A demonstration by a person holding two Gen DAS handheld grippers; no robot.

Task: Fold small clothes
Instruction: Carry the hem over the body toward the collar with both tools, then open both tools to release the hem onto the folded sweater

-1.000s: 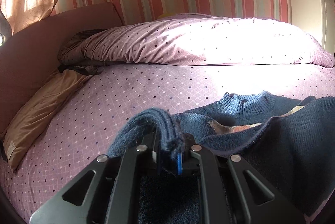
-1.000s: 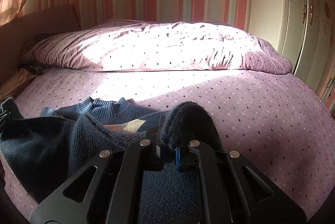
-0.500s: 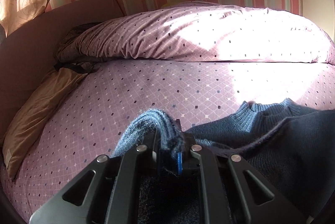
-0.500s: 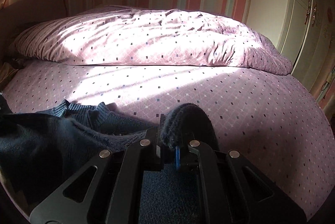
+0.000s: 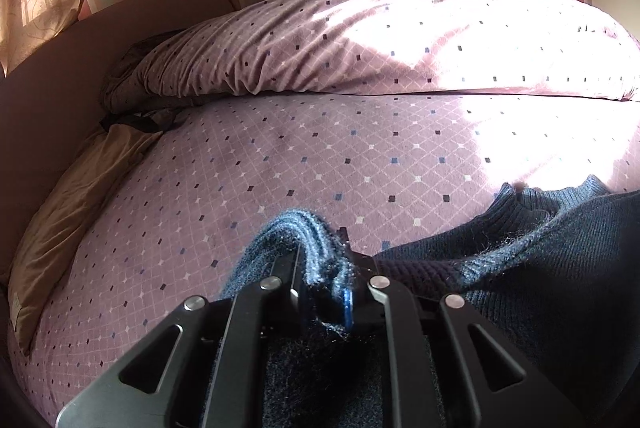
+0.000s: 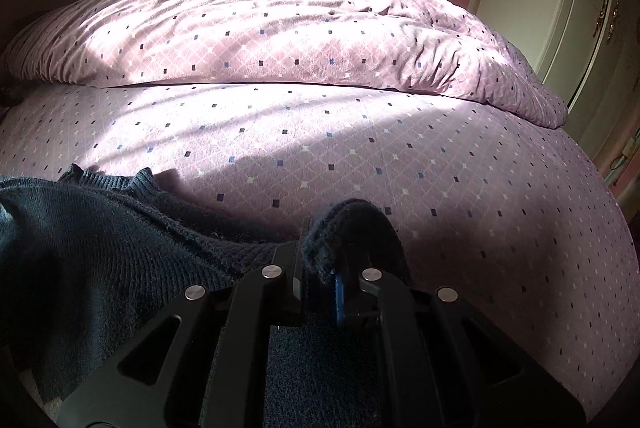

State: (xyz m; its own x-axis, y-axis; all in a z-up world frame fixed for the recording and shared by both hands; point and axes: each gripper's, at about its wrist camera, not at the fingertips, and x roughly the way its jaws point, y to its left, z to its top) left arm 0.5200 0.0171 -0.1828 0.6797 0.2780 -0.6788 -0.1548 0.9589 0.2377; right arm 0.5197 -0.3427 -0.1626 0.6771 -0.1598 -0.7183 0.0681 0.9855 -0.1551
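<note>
A small dark navy knitted sweater (image 5: 540,268) lies on the purple patterned bed (image 5: 320,156). Its ribbed collar (image 5: 520,204) points toward the pillows. My left gripper (image 5: 320,284) is shut on a bunched fold of the sweater's left edge. In the right wrist view the sweater (image 6: 100,240) spreads to the left, and my right gripper (image 6: 320,268) is shut on a bunched fold of its right edge. The lower half is folded up over the chest, so the sweater's pattern is hidden.
A rumpled purple duvet (image 5: 400,40) lies across the head of the bed. A tan pillow (image 5: 72,212) and dark cloth (image 5: 136,100) lie at the left by the headboard. A white wardrobe (image 6: 592,28) stands to the right. Striped wallpaper is behind.
Both grippers have carried the sweater's lower edge forward toward the collar. The pale pattern on the chest, visible a second ago, is now covered by the folded layer.
</note>
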